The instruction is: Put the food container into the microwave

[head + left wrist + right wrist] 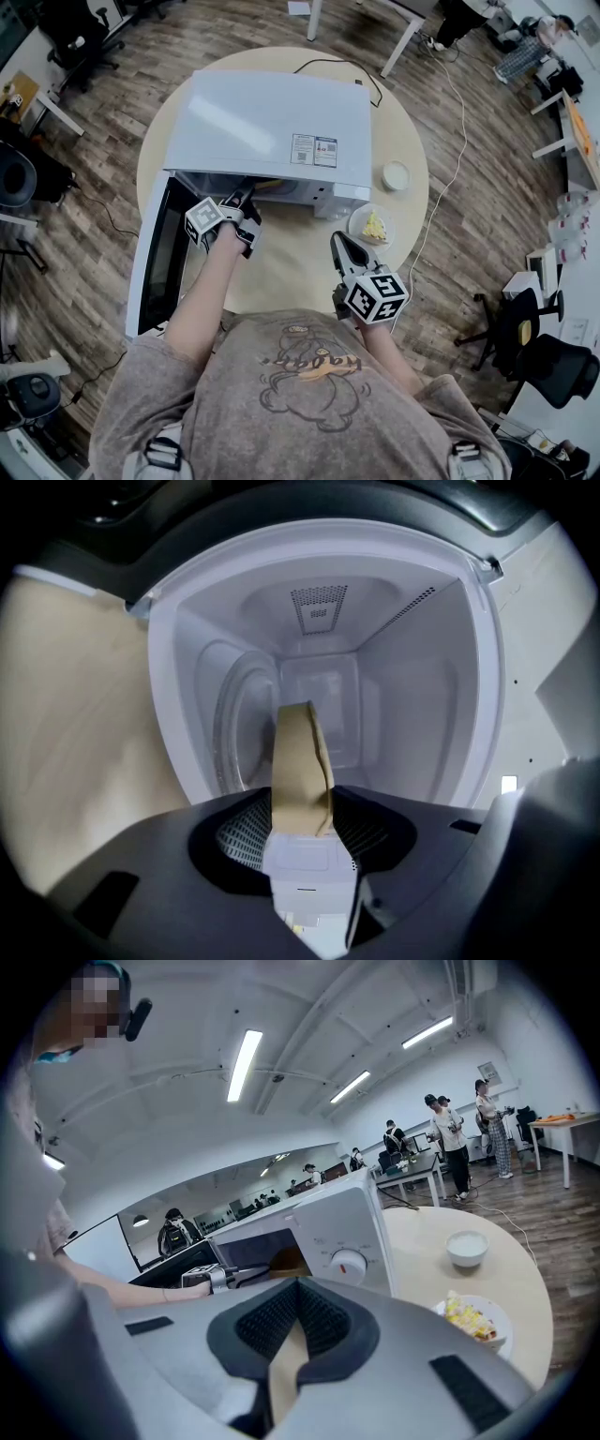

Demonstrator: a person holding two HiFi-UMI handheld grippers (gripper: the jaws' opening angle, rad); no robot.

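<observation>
While clamping the food container edge-on between the fingers of the left gripper, long axis running straight ahead of the tips into the microwave, holds the fingers of the right gripper together, empty, farther back above the table.

A: White box-shaped microwave: smooth painted metal casing, soft sheen on top. Its cavity?
B: Smooth, glossy white, enamel-like. Open door: dark, glossy window panel.
A: Tan folded paperboard food container: matt, lightly creased.
B: Left gripper: dark matt plastic; pads finely ribbed.
A: Round pale-beige table: smooth, matt top. Floor: wood-grain planks, low sheen.
B: Grey T-shirt: soft cloth, printed front. Small round white plate: glossy, ceramic by the look. Small white bowl: glossy too.
</observation>
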